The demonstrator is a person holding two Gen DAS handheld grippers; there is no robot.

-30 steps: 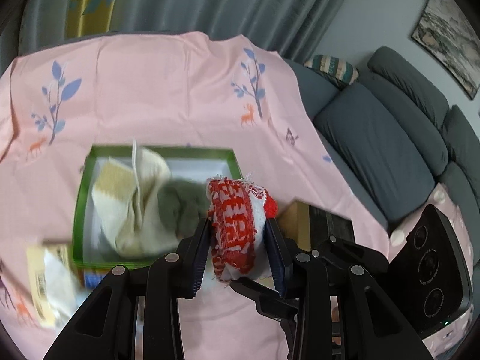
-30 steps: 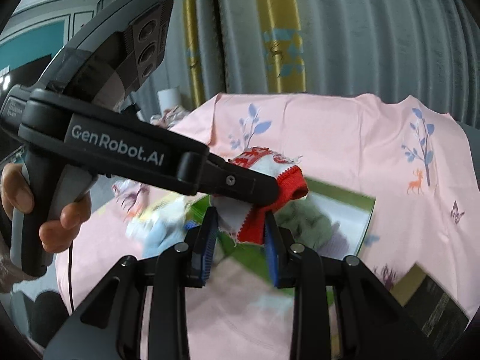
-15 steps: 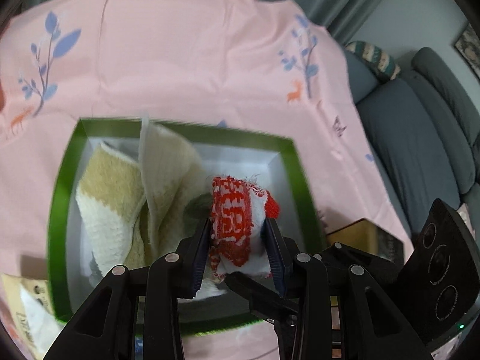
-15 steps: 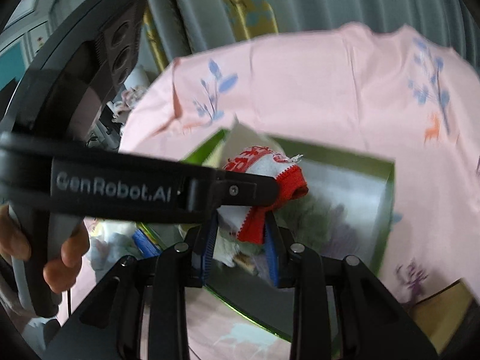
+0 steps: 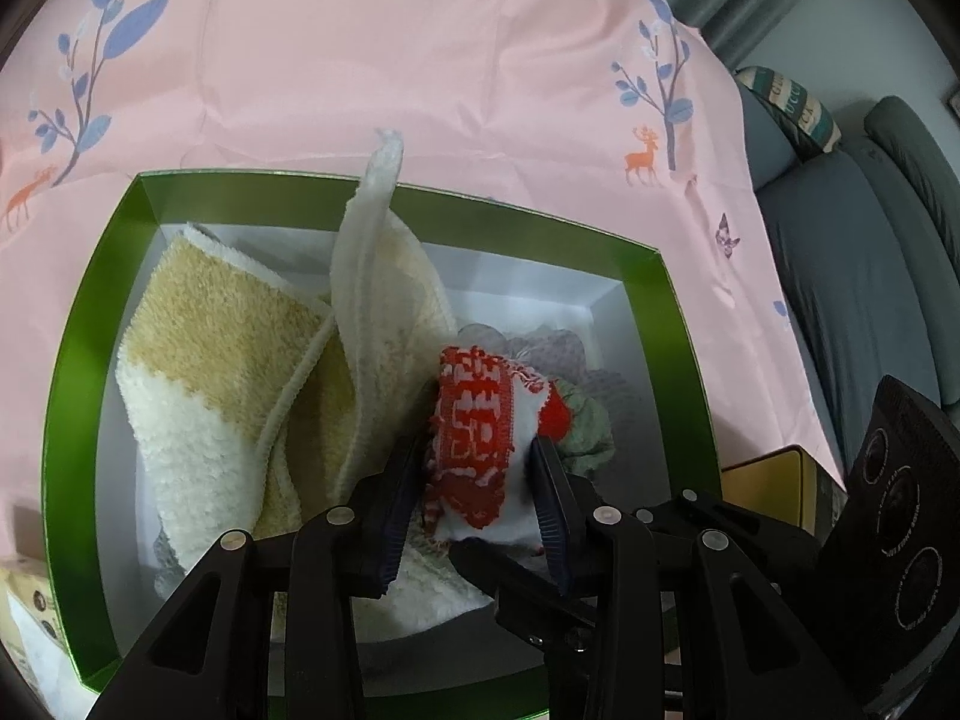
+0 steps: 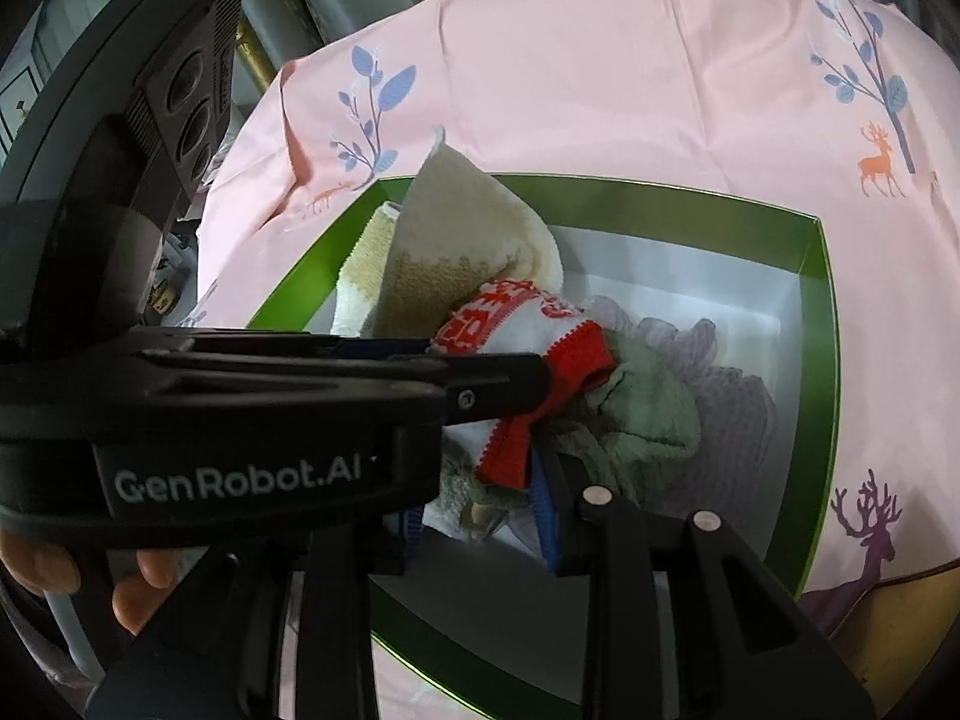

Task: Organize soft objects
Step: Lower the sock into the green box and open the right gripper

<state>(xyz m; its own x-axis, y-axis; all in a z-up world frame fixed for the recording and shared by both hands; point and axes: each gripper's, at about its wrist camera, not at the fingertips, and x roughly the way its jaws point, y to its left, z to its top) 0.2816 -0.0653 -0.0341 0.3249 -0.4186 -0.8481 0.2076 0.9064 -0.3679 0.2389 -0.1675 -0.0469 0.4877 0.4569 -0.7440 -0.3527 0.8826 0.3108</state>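
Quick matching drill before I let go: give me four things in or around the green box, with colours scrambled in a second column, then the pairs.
1. sock in both grippers
2. folded towel
3. crumpled cloth under the sock
4. tablecloth

a. pink with blue trees
b. red and white
c. cream and tan
d. grey-green

Pairs: 1-b, 2-c, 3-d, 4-a

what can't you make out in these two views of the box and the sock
- Left wrist view: lower end of the red and white sock, behind the left tongs.
- Right wrist view: right tongs, jaws opening; one pad hidden by the left tool's body.
- Both views: near wall of the green box, cut off by the tools.
- Grey cloth: what it is, crumpled.
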